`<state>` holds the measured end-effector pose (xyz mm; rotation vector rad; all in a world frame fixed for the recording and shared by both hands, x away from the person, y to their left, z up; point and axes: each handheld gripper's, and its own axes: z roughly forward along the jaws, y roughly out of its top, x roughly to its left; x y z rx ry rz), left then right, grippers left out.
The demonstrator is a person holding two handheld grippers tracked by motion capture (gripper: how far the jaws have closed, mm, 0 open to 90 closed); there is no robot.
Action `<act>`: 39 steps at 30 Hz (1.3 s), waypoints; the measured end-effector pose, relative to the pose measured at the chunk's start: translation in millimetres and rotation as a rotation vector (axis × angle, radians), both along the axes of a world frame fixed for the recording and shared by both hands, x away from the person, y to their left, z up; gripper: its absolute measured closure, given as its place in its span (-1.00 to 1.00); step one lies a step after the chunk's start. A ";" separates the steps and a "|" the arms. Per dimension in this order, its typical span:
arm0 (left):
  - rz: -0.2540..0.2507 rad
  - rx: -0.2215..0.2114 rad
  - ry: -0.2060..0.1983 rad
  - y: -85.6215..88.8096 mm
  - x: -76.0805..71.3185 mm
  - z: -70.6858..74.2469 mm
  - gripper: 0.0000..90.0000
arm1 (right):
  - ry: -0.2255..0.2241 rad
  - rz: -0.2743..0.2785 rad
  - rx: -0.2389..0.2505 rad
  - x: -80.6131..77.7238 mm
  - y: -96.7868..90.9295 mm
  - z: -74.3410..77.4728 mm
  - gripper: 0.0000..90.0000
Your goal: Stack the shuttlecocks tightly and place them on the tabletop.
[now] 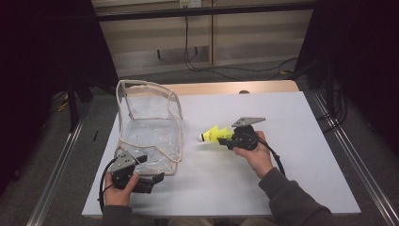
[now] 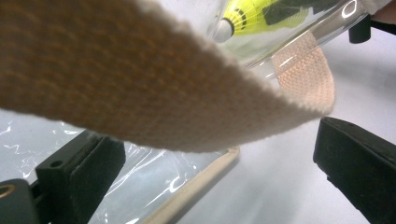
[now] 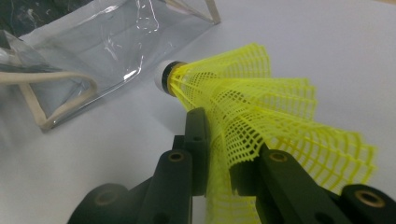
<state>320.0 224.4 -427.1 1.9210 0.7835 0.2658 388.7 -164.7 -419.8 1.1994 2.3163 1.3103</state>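
Shuttlecock pinched beside the open bag.

High view: the right gripper (image 1: 229,139) pinches a shuttlecock (image 1: 215,135), cork toward the bag (image 1: 149,127) ahead; the left gripper (image 1: 153,170) sits at the bag's near edge.
Left gripper view: jaws spread, strap (image 2: 140,88) just above them.
Right gripper view: jaws clamp the yellow skirt (image 3: 261,121).

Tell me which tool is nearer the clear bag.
Left. The left tool sits at the clear bag, its beige strap between the jaws; the right tool holds the yellow shuttlecock off to its side.
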 end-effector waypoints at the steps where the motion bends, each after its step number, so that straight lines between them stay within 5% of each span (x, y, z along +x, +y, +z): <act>1: 0.000 -0.001 0.000 0.2 -0.2 0.0 -0.95 | -0.001 0.004 0.003 -0.2 -0.7 1.8 0.77; 39: -0.001 -0.006 0.000 0.2 -0.1 -1.0 -0.96 | -0.004 0.062 0.016 3.2 -11.5 57.7 0.77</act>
